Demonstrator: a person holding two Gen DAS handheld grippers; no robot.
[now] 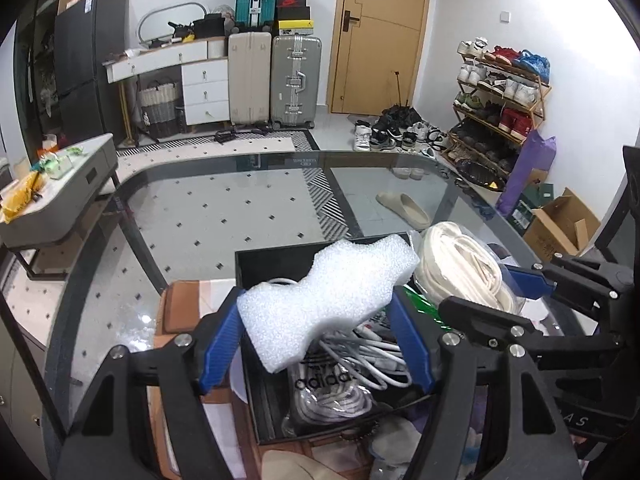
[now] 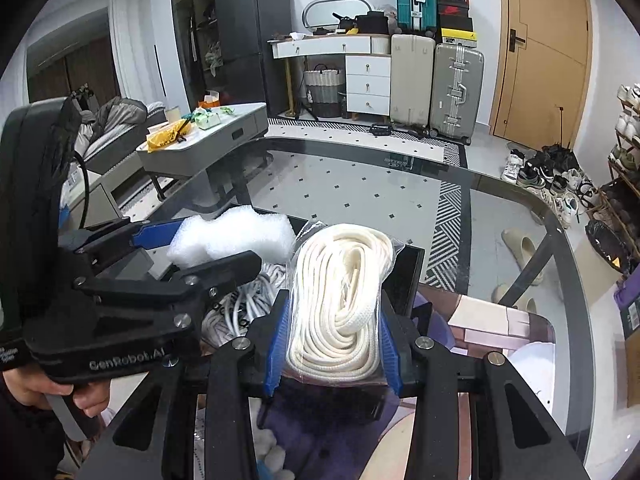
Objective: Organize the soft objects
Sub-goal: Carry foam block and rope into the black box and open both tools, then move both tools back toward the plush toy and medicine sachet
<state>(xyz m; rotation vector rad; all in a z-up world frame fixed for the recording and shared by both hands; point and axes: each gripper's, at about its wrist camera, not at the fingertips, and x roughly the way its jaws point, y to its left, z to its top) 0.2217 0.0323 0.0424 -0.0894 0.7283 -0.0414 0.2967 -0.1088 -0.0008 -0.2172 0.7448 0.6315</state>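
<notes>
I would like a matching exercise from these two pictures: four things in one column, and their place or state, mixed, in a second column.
Things:
1. foam piece
2. bag of white rope
3. black box
4. beige slipper

Places or states:
A. lies on the floor, seen through the glass table
B. clamped in the right gripper
C. holds white cables
D. clamped in the left gripper

Pairs: 1-D, 2-B, 3-C, 4-A

One foam piece (image 1: pixel 320 304), one rope bundle (image 2: pixel 344 304), one box (image 1: pixel 256 360).
</notes>
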